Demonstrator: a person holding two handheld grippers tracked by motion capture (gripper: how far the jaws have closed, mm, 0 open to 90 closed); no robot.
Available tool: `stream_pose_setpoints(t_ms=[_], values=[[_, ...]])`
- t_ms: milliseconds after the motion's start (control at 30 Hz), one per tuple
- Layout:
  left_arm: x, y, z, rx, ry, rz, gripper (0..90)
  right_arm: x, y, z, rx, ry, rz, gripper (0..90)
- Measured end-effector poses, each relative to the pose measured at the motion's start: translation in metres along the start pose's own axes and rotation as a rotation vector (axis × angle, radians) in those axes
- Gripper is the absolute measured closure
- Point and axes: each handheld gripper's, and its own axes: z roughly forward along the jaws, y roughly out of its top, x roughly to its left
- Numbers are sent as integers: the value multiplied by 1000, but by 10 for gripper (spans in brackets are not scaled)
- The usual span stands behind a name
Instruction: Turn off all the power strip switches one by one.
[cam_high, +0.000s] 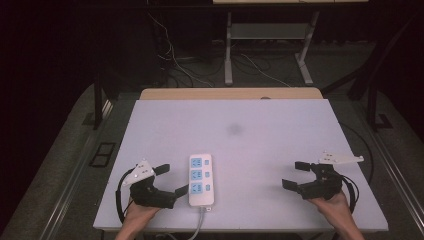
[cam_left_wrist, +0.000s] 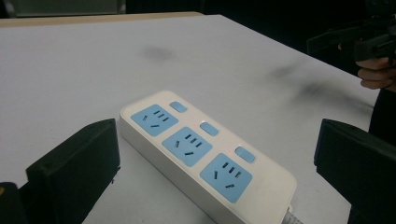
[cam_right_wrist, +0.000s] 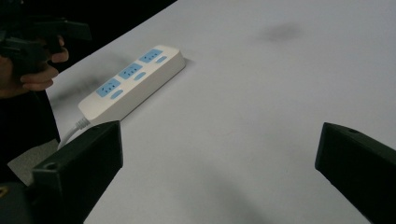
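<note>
Left gripper (cam_high: 169, 179), lower left of the high view: jaws wide apart, empty, just beside the power strip (cam_high: 201, 179) lying flat at lower centre of the bench (cam_high: 260, 125). Right gripper (cam_high: 295, 174), lower right: open, empty, well apart. Best to straddle the strip's narrow width squarely, clear of the cord (cam_high: 199, 224), before closing.

White power strip (cam_high: 201, 180) w/ light-blue sockets & switches, white cord; table (cam_high: 260, 130) pale grey-white w/ dark smudge; grippers black.
</note>
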Motion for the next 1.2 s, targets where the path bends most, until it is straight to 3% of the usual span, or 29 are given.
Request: stream_pose_setpoints(t_ms=[767, 1200], values=[[-2, 0, 2, 16, -11, 8, 0, 0, -4, 1, 27, -16, 0, 7], [-4, 6, 8, 48, -34, 10, 0, 1, -5, 1, 36, -17, -6, 7]])
